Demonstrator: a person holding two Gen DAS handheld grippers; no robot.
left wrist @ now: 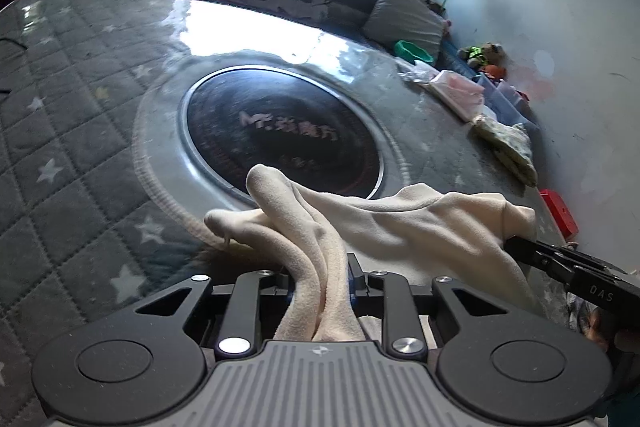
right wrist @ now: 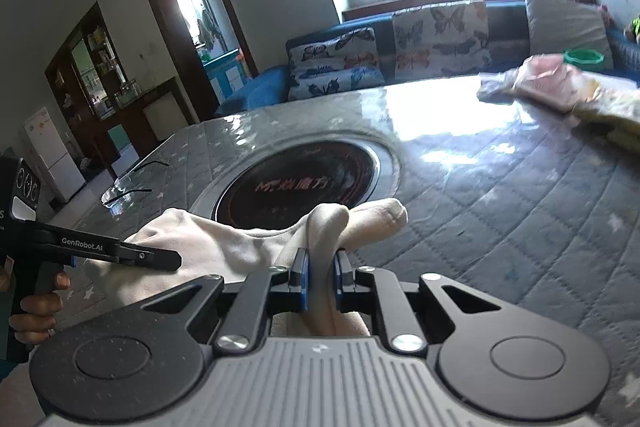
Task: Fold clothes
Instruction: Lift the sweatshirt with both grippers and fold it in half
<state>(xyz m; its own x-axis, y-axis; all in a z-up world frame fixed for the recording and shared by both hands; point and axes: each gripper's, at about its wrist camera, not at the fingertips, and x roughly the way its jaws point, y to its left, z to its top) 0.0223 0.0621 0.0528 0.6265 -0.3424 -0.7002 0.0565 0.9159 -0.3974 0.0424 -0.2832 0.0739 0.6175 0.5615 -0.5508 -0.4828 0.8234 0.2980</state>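
Both claws are clamped on the cream garment: the left claw pinches a bunched fold, the right claw another. The cream garment hangs between them, just this side of the round burner set in the tabletop. Thin pinches might slip, I'd guess, letting the cloth sag onto the burner and undoing the fold.

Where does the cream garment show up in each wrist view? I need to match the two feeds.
Left wrist: cream garment at lower centre, running right to the right gripper.
Right wrist: cream garment at lower centre-left, clamped there by the left gripper.
Shared landmark: the round black cooktop behind it.
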